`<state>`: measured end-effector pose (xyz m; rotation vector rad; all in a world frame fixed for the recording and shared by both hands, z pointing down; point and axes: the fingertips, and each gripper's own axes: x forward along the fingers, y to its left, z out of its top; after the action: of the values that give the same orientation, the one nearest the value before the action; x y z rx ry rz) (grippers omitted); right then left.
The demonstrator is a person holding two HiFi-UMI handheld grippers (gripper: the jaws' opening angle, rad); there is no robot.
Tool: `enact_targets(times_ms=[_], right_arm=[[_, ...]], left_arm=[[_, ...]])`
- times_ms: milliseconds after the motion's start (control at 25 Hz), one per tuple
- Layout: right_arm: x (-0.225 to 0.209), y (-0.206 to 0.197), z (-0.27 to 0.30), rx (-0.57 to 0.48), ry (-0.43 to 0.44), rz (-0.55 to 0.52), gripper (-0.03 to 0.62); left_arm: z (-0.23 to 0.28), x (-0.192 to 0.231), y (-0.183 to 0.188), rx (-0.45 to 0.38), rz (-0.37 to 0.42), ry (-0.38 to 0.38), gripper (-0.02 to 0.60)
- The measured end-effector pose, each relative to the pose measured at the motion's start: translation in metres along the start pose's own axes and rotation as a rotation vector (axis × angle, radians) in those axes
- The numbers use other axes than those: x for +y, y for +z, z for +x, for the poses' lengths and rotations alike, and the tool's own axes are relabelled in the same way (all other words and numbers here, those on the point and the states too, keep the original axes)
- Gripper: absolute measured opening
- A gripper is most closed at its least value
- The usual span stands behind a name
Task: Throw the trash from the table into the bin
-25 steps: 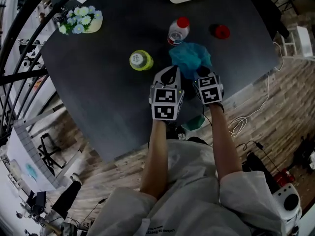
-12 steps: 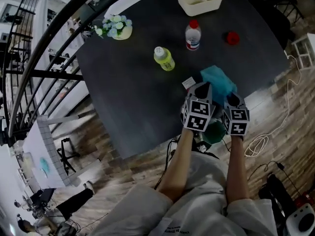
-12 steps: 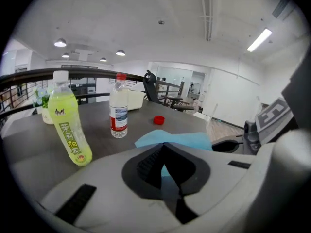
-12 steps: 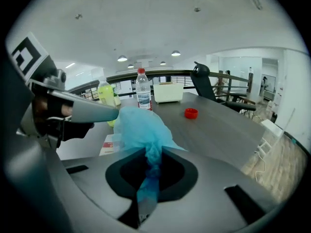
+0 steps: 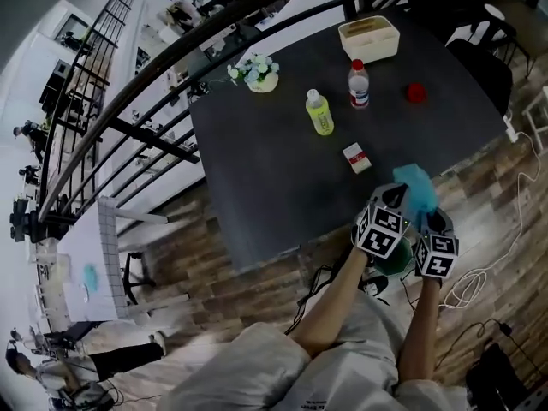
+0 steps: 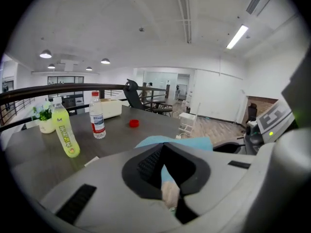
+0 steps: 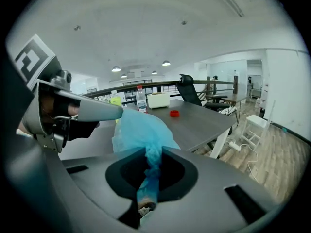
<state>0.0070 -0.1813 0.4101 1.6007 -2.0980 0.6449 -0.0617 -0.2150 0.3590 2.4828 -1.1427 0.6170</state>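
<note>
Off table edge: L gripper, R gripper jaws both nipped on blue bag.

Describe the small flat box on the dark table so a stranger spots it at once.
On the dark grey table, look at the stretch between the two standing bottles and the near edge. The small white-and-red box lies alone, flat; the yellow-green plastic bottle and clear red-capped water bottle behind it stand upright.

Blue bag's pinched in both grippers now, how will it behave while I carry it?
Likely floppy: the blue bag bunches into a thin twist where the right gripper pinches it. Probably light, since it puffs loosely above the jaws. It might slip, as the left gripper also holds only a narrow strip.
</note>
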Motion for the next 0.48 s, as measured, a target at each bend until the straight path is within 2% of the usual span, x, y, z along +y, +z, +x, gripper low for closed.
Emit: enact_targets(times_ms=[160,320,480], right_arm=[[-0.001,-0.027,-0.025,-0.03,-0.02,0.062,0.041],[-0.007,-0.065,-0.04,-0.004,-0.037,0.144,0.041],[-0.016,-0.094,-0.056,0.018,-0.087,0.21,0.041]], left_arm=[[-0.021,-0.023,-0.022,0.014,0.013,-0.02,0.029],[-0.024,-0.039,-0.044,0.021,-0.088,-0.067,0.029],[-0.015,-0.064,-0.057,0.066,-0.035,-0.125,0.029]])
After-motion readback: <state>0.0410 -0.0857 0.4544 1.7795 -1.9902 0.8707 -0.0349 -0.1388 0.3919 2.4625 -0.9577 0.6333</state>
